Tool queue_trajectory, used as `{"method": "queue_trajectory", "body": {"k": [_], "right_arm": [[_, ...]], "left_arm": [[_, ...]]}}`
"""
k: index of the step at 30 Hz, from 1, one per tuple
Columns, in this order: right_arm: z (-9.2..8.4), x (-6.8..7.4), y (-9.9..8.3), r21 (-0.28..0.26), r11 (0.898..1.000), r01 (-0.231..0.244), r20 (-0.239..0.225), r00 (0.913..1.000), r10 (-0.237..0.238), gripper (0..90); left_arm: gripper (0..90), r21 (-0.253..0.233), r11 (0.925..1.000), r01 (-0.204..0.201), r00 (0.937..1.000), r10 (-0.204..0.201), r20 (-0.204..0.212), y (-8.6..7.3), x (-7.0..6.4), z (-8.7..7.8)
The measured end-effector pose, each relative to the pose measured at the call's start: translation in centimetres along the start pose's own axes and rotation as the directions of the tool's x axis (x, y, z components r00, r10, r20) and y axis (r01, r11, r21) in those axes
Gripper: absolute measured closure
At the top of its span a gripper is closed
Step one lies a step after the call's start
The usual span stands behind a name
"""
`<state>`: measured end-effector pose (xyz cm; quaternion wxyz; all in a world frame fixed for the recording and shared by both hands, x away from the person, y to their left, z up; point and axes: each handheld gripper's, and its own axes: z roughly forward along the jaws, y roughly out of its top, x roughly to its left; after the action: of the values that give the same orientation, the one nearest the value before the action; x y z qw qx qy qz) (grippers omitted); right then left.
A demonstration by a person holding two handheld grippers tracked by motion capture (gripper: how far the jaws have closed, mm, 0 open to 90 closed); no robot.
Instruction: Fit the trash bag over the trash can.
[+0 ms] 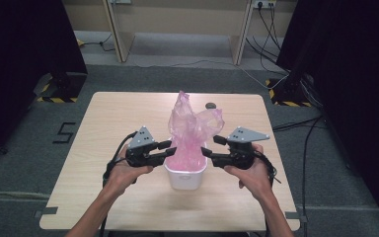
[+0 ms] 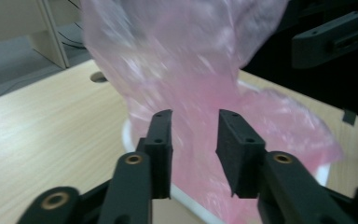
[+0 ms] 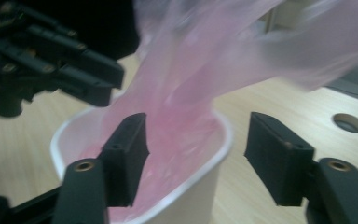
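A thin pink plastic bag (image 1: 190, 123) stands up out of a small white bin (image 1: 185, 180) in the middle of the wooden table (image 1: 103, 128). My left gripper (image 1: 170, 148) is at the bin's left rim, jaws apart and pointing at the bag. In the left gripper view the bag (image 2: 186, 56) fills the gap beyond my left gripper (image 2: 195, 116), with no pad pressing on it. My right gripper (image 1: 212, 145) hovers at the bin's right rim. In the right gripper view my right gripper (image 3: 196, 123) is open wide over the bin's rim (image 3: 200, 186) and the bag (image 3: 191, 70).
A round cable hole (image 1: 210, 105) lies in the table behind the bag. Dark curtains and stand bases with striped tape (image 1: 56, 91) flank the table. Cables (image 1: 306, 133) run on the carpet at right. A pale desk frame (image 1: 121, 34) stands at the back.
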<state>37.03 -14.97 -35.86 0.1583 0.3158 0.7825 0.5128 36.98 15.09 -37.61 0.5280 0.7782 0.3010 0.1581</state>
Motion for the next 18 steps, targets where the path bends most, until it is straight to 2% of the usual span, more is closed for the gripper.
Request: {"method": "queue_trajectory", "body": {"k": [1, 3, 9, 13, 16, 18], "right_arm": [[-0.3, -0.2, 0.2, -0.015, 1.000, -0.016, 0.010, 0.9998, 0.016, 35.5], [-0.9, -0.8, 0.6, -0.062, 0.997, -0.055, 0.029, 0.9980, 0.057, 32.2], [-0.7, -1.2, 1.5, -0.118, 0.983, -0.139, -0.005, 0.9902, 0.140, 30.6], [0.1, -1.4, 2.0, -0.139, 0.977, -0.162, 0.007, 0.9863, 0.165, 42.1], [0.5, -1.6, 2.2, -0.160, 0.970, -0.181, -0.011, 0.9832, 0.182, 52.4], [0.6, -1.7, 2.2, -0.165, 0.972, -0.168, -0.007, 0.9855, 0.169, 57.7]], "left_arm": [[62.6, -0.018, 0.9997, 0.014, 0.9998, -0.014, -0.015, 0.3, 0.2, -0.2], [50.1, -0.040, 0.9983, 0.043, 0.9974, -0.045, -0.056, 1.0, 0.6, -0.3], [36.7, -0.096, 0.9940, 0.052, 0.9931, -0.061, -0.100, 3.5, 0.5, -0.4], [33.4, -0.139, 0.9895, 0.040, 0.9915, -0.057, -0.117, 5.4, 0.4, 0.1], [32.4, -0.159, 0.9866, 0.037, 0.9897, -0.058, -0.131, 6.8, 0.6, 0.9], [34.6, -0.168, 0.9857, 0.014, 0.9877, -0.040, -0.151, 7.4, 0.8, 1.6]]}}
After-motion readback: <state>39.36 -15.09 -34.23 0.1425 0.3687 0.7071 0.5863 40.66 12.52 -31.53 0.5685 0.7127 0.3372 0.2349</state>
